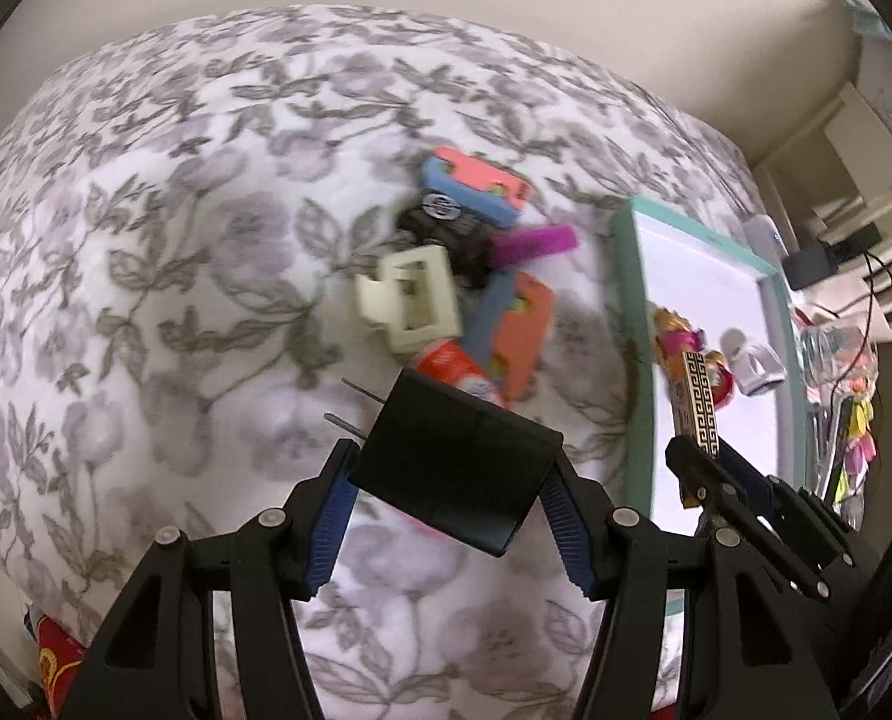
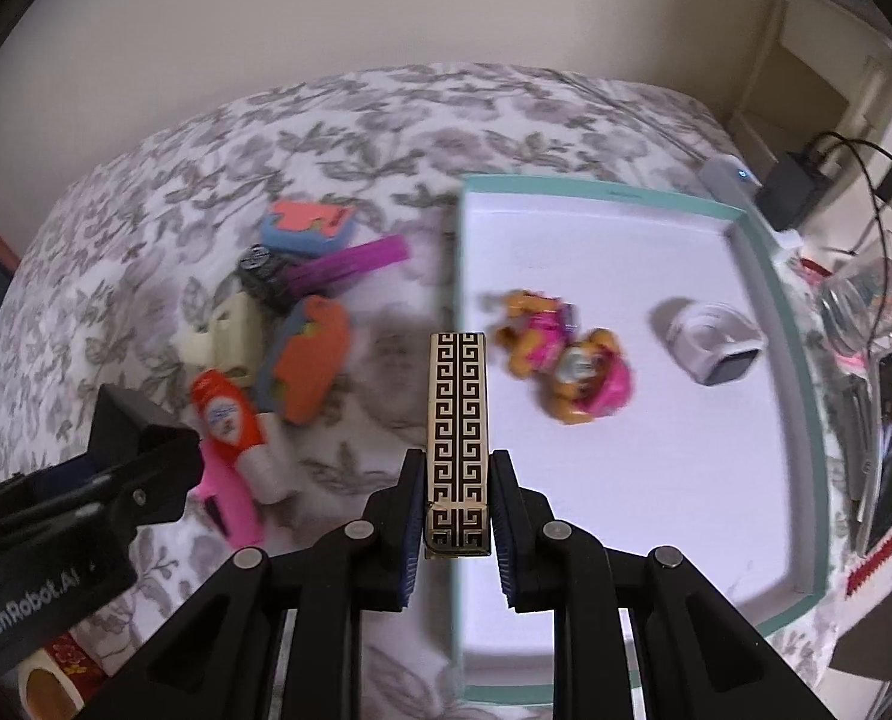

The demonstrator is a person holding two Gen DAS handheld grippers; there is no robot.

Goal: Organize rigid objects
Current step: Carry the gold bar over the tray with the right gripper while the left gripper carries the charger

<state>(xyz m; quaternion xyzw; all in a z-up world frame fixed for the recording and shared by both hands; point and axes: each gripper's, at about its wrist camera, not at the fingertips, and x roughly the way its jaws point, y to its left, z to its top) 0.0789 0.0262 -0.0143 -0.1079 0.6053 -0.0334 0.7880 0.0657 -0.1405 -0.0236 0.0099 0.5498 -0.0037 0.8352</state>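
The right tool (image 2: 455,516) grips a patterned gold box (image 2: 457,420); the left tool (image 1: 449,516) clamps a black charger (image 1: 455,462); best lowered gently into the tray's (image 2: 770,312) bare near side.

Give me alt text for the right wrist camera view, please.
The right gripper is shut on a gold and black patterned box, held above the edge of a teal-rimmed tray on a floral bedspread. The tray holds a toy figure; more items lie left.

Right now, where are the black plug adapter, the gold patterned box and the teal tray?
black plug adapter (image 1: 458,468), left wrist view, middle of its top face.
gold patterned box (image 2: 457,420), right wrist view, middle of its patterned face.
teal tray (image 2: 800,420), right wrist view, right wall.
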